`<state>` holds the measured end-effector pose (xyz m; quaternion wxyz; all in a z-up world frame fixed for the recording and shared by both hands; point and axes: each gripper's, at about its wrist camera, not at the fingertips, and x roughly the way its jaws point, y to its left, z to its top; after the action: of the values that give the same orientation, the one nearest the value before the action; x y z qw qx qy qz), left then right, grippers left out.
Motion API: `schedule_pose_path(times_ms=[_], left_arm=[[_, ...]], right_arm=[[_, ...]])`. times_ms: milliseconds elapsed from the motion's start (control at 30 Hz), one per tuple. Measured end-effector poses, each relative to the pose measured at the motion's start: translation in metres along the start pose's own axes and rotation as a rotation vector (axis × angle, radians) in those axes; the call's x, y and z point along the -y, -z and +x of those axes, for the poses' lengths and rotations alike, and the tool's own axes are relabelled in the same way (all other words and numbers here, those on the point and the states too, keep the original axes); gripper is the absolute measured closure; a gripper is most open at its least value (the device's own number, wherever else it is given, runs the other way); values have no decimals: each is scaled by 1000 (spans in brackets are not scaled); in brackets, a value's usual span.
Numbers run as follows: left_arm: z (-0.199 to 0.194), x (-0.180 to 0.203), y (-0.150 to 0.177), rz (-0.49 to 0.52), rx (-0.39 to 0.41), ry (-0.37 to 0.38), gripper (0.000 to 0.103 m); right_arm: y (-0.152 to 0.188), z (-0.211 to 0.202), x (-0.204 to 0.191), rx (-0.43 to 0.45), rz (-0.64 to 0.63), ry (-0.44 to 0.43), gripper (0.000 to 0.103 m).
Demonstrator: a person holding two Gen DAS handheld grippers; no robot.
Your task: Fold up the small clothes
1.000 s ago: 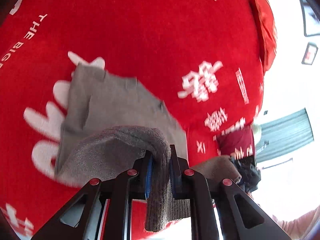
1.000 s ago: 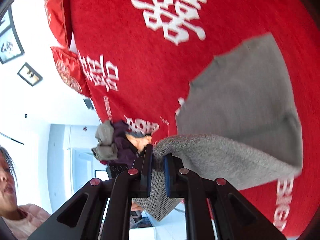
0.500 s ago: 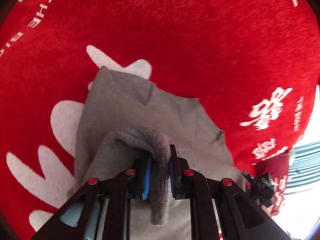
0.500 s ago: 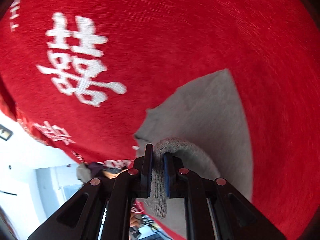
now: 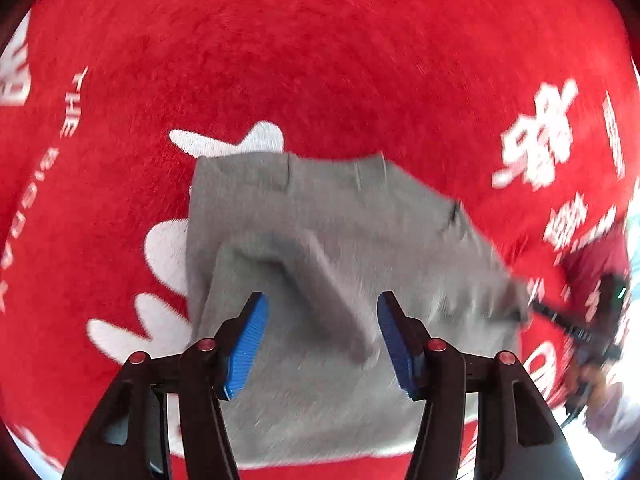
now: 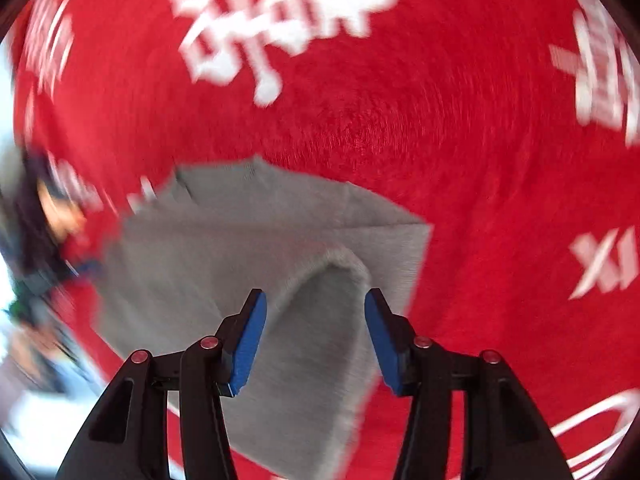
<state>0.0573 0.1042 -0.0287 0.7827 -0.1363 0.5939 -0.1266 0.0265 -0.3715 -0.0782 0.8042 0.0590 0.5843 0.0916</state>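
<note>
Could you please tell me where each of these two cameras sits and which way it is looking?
Left wrist: sits on the left gripper, looking steeply down along its opening blue-padded fingers at the grey garment on the red blanket; a blurred hand shows at the right edge.
Right wrist: sits on the right gripper, also looking steeply down; its opening fingers straddle a raised fold of the garment.
Shared: the same grey garment and red blanket.

Bed cover (image 5: 340, 60): we see a red, fuzzy one with white letters and shapes.
On it: we see a gray cloth (image 5: 320, 208), partly folded over itself.
</note>
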Motion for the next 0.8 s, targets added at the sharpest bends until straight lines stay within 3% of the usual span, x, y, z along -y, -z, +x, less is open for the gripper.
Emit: schedule_pose_path(times_ms=[100, 200, 300, 400, 433, 467, 500, 633, 733, 800], left_arm=[[4, 4, 16, 88, -58, -14, 45], [18, 7, 23, 111, -131, 33, 45], [32, 12, 15, 52, -149, 154, 45], [41, 16, 4, -26, -127, 228, 45], [43, 17, 0, -43, -113, 237, 45], [44, 18, -4, -56, -99, 243, 45], [44, 18, -11, -72, -78, 246, 45], [48, 12, -39, -128, 1, 215, 45], [55, 1, -59, -175, 47, 150, 45], [55, -6, -70, -212, 81, 116, 45]], right_arm=[[20, 2, -22, -10, -263, 183, 49], [31, 8, -32, 7, -423, 281, 49], [28, 16, -43, 46, -515, 295, 49], [17, 31, -64, 49, -604, 290, 50], [11, 34, -67, 38, -599, 268, 67], [3, 37, -66, 27, -562, 233, 90], [-9, 38, -61, 22, -483, 186, 97], [-55, 36, -15, 56, -101, 27, 97], [-73, 49, 11, 44, 64, -12, 97], [-80, 55, 20, 36, 114, 20, 95]])
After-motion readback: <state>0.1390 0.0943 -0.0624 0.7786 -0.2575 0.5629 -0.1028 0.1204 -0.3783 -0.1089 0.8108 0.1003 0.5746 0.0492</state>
